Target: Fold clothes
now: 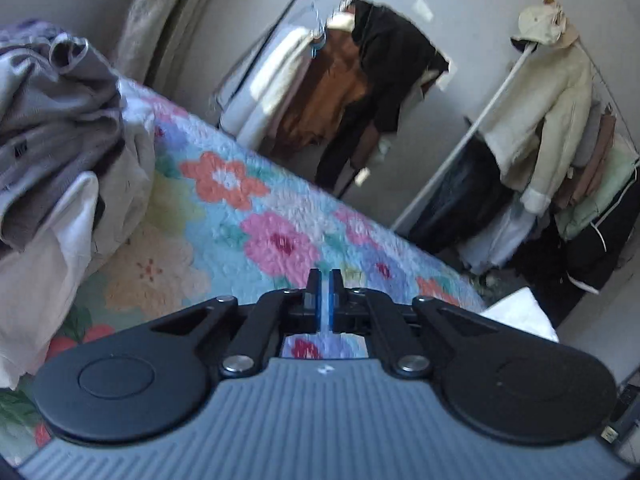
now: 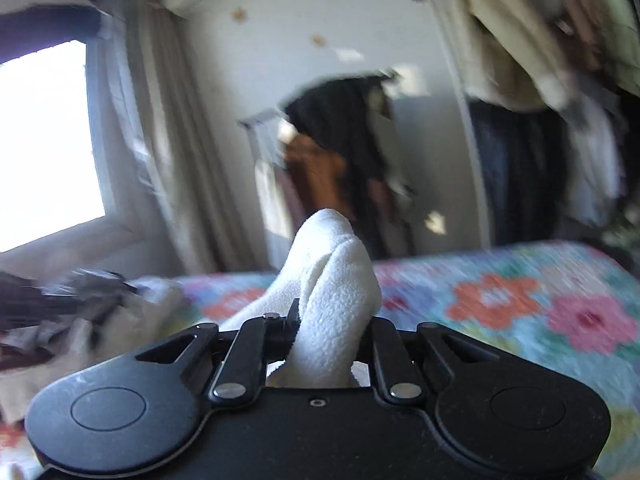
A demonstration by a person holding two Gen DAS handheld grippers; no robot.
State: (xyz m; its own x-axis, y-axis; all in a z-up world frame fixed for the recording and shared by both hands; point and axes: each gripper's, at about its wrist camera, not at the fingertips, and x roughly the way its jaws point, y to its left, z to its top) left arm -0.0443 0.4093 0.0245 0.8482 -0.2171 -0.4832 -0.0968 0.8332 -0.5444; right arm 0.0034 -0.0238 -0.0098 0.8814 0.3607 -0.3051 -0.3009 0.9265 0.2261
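Both tongs are closed: the left gripper (image 1: 325, 280) is pinched shut on nothing, while the right gripper (image 2: 332, 316) is clamped on a bunched white fleecy cloth (image 2: 336, 280), held above the flowered quilt (image 1: 256, 216). A heap of grey and white clothes (image 1: 60, 128) lies on the quilt's far left. For a clean fold, the cloth should probably be spread flat on the quilt's bare middle, clear of its right edge, beyond which clothes racks (image 1: 360, 92) stand.

Right claw (image 2: 332, 320) closed on white fleece garment (image 2: 332, 280); a fold bulges up above the jaws. Floral quilt (image 2: 520, 312) covers the bed. Crumpled clothes pile (image 2: 80, 312) at left. Bright window (image 2: 44, 140) with curtain (image 2: 176, 152). View motion-blurred.
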